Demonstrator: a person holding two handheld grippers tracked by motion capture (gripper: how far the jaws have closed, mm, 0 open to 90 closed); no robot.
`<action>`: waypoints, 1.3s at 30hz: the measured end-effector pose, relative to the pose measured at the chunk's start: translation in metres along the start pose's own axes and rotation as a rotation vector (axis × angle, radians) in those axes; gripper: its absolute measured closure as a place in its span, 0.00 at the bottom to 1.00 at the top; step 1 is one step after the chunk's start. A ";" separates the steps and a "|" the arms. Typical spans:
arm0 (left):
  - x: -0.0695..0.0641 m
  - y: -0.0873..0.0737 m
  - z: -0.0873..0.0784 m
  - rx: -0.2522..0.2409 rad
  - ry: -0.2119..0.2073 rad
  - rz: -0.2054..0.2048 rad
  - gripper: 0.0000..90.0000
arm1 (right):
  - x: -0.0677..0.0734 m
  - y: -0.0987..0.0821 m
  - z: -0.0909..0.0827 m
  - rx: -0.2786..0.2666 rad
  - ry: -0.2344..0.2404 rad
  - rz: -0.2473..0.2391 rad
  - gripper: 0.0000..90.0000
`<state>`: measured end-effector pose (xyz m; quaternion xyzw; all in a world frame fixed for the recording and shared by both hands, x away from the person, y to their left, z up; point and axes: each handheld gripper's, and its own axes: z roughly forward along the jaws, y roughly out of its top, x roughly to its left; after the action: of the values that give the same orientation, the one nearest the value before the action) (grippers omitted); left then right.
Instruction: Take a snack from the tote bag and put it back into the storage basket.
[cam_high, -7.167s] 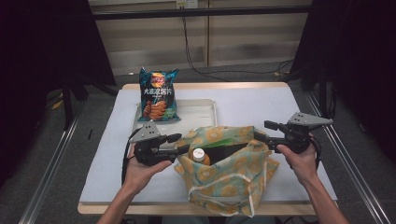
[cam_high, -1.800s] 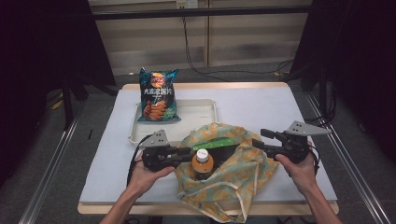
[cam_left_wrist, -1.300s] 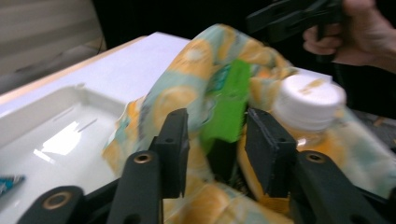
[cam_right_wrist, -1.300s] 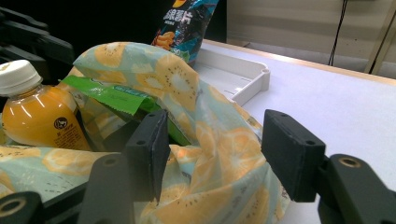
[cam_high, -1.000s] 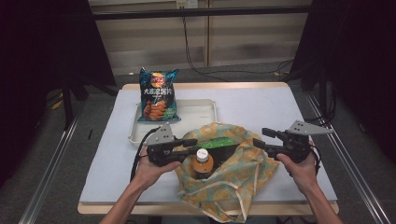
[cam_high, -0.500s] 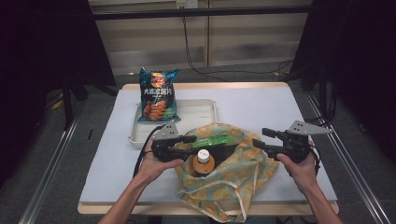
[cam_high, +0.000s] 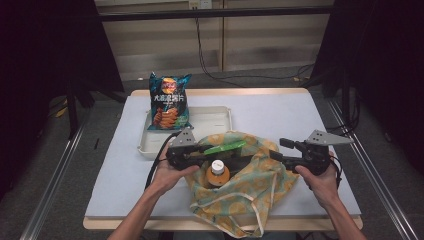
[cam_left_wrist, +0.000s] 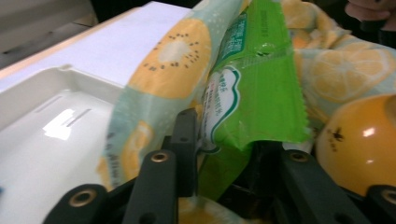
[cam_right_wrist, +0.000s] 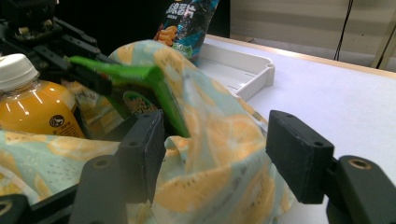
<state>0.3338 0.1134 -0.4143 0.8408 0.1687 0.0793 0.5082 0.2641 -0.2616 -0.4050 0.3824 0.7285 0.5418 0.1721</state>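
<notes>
A cloth bag (cam_high: 250, 185) printed with citrus slices lies open at the table's front middle. An orange juice bottle (cam_high: 216, 172) with a white cap stands inside it. My left gripper (cam_high: 207, 152) reaches over the bag's left rim. Its jaws have just been closing and are now shut on a green snack packet (cam_high: 227, 147), which sticks out level above the bottle. In the left gripper view the packet (cam_left_wrist: 257, 93) sits pinched between the jaws beside the bottle (cam_left_wrist: 359, 140). My right gripper (cam_high: 277, 150) is at the bag's right rim, open, with bunched cloth (cam_right_wrist: 219, 154) between its jaws.
A white tray (cam_high: 215, 120) stands behind the bag. A blue bag of crisps (cam_high: 168, 100) leans upright at the tray's left end. Bare white table lies to the right and far back. Metal rails run along both sides of the table.
The left gripper has shifted a little right toward the bag and slightly lower, by the green packet. The right gripper, the bottle and the bag have stayed put.
</notes>
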 end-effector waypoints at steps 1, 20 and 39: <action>0.000 -0.001 -0.001 -0.003 0.013 -0.011 0.79 | 0.000 0.000 0.000 0.000 0.002 -0.004 0.41; 0.001 0.013 -0.026 -0.099 0.020 -0.025 0.81 | 0.008 0.001 0.004 0.010 0.017 -0.018 0.39; -0.001 0.031 -0.046 -0.144 -0.013 -0.039 0.82 | 0.015 0.002 -0.005 -0.013 0.062 -0.059 0.27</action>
<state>0.3248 0.1375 -0.3648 0.7992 0.1755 0.0759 0.5698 0.2515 -0.2532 -0.3990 0.3427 0.7408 0.5529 0.1676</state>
